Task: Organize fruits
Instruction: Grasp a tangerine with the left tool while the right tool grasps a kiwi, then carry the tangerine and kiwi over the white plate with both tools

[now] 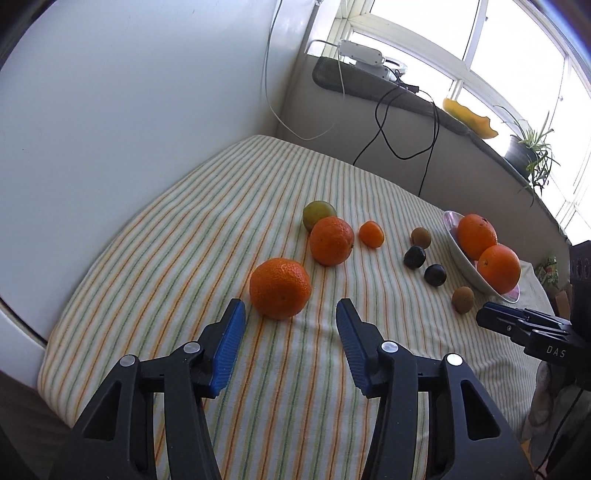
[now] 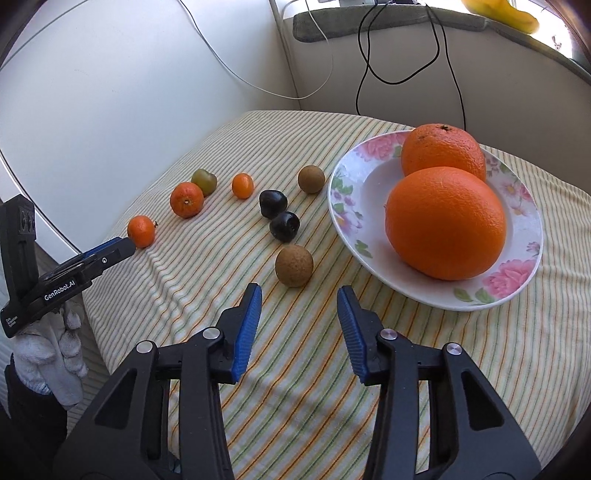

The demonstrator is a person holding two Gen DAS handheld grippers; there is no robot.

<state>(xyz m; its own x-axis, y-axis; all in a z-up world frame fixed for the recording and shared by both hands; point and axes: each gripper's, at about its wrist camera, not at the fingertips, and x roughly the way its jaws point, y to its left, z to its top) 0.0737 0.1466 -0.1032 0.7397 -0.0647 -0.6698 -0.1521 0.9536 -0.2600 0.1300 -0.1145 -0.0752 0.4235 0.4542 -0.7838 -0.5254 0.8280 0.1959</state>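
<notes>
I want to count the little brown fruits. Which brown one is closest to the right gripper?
The brown fruit just ahead of the right gripper, between its open fingers' line. The other brown fruit lies farther back, beyond the two dark plums.

Left hand-held gripper [image 2: 125, 248]: white words "GenRobot.AI" on its black side.
Right hand-held gripper [image 1: 484, 317]: white letters "DAS" on its black body.

The yellow thing [image 2: 506, 13] on the sill runs off the top edge (unidentifiable); plate [image 1: 466, 266] hides behind oranges.
</notes>
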